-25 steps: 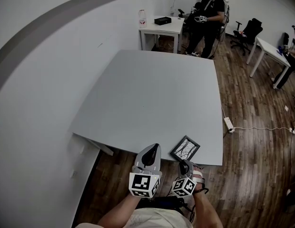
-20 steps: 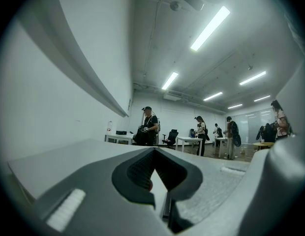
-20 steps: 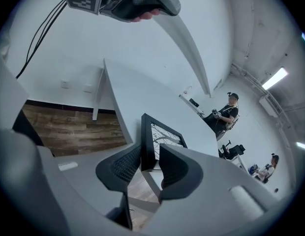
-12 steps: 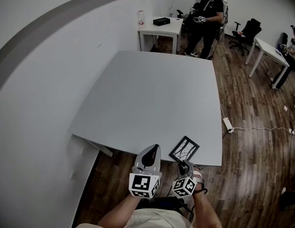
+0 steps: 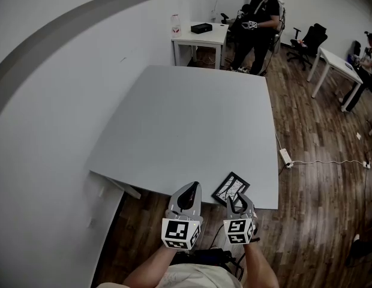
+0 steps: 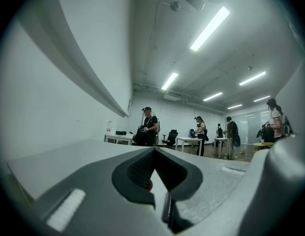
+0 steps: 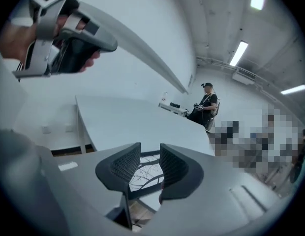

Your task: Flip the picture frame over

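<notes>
A small dark picture frame (image 5: 230, 188) lies picture side up, showing a branch drawing, at the front right edge of the grey table (image 5: 186, 125). My right gripper (image 5: 238, 198) hovers just short of the frame's near corner, jaws open with a narrow gap. In the right gripper view the frame (image 7: 148, 171) shows through that gap, beyond the right gripper (image 7: 149, 154). My left gripper (image 5: 191, 188) hangs at the table's front edge, left of the frame, and is shut with nothing in it. In its own view the left gripper (image 6: 153, 154) has its tips together.
A wall runs along the table's left side. A power strip (image 5: 288, 156) with a cable lies on the wooden floor to the right. Far back stand a white side table (image 5: 201, 35), a person (image 5: 257, 20), an office chair (image 5: 311, 39) and another desk (image 5: 339, 65).
My right gripper has turned so that its marker cube faces up and has shifted slightly right, its tips now nearer the frame's corner. The left gripper and the frame have stayed put.
</notes>
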Motion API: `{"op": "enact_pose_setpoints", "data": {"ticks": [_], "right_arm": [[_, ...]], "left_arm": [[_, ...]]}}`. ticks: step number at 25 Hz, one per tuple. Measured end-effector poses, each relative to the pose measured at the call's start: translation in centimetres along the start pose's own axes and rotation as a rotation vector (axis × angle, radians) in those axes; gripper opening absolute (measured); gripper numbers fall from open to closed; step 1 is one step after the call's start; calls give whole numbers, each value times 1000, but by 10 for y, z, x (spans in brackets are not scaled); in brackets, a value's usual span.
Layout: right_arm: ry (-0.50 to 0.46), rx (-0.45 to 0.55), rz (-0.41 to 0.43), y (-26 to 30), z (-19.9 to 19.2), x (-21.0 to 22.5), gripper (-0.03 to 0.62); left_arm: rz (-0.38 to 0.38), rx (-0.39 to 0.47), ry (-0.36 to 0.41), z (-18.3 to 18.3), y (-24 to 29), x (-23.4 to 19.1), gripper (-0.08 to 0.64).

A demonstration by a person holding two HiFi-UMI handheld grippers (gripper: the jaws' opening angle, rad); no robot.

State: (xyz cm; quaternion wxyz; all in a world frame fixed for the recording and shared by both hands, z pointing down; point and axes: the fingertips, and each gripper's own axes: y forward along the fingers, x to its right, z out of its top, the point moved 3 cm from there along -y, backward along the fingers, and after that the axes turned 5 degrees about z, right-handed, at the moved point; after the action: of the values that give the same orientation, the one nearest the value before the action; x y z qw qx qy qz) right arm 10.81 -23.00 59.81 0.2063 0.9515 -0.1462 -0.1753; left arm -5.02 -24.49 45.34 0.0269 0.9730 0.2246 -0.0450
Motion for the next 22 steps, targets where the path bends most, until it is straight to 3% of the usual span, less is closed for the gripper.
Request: {"op": "enact_pose_setpoints", "data": {"ticks": [11, 22], "right_arm": [[196, 261, -95, -52, 76, 47, 120], [334, 361, -128, -79, 96, 71, 25]], "left_arm": [[-6, 9, 6, 3, 1, 0, 0], [-17, 12, 16, 2, 4, 1, 0]]}}
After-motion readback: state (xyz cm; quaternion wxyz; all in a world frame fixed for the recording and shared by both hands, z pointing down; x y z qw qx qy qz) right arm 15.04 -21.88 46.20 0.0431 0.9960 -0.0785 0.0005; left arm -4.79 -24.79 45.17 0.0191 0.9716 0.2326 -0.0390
